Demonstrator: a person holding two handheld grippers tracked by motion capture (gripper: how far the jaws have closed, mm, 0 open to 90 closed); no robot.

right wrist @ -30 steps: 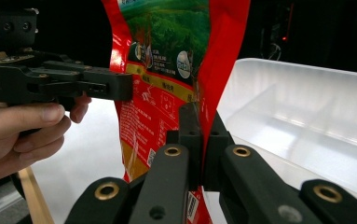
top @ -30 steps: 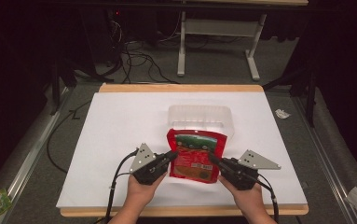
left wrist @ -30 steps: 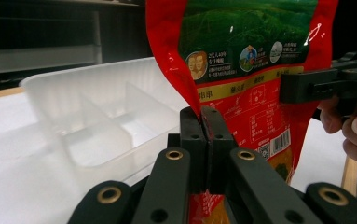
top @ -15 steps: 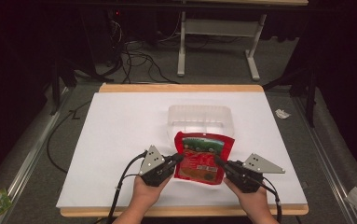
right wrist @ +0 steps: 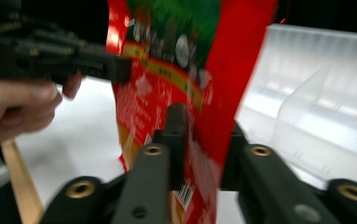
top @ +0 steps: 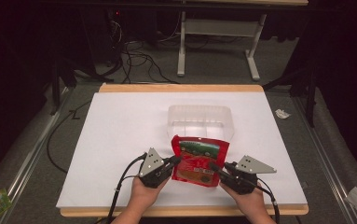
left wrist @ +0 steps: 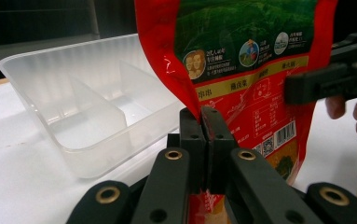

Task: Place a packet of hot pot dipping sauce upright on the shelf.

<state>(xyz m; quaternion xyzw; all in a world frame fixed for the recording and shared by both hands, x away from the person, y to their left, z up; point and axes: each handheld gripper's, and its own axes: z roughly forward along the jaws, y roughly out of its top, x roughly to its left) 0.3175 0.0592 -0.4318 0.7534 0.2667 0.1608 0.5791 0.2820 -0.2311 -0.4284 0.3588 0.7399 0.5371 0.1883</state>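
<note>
Red pouch: held up off the white counter between the two grippers, printed face upward in the high view, green band at its far end; it sits at about 6 o'clock from the container, its top edge just beside the container's near wall.
Left gripper: at 9 o'clock of the pouch; in the left gripper view its jaws are clenched tight on the pouch's red side edge, pads pressed together with the film pinched between.
Right gripper: at about 4 o'clock of the pouch; its jaws have just been opening, and in the right gripper view the pouch's edge stands between them with a gap on the right-hand side, so the grip is released; the view is blurred.
Clear container: plastic tray with an inner divider, resting on the counter near its middle, at 12 o'clock of the pouch.
Hands: left hand and right hand come in at the counter's near edge.
</note>
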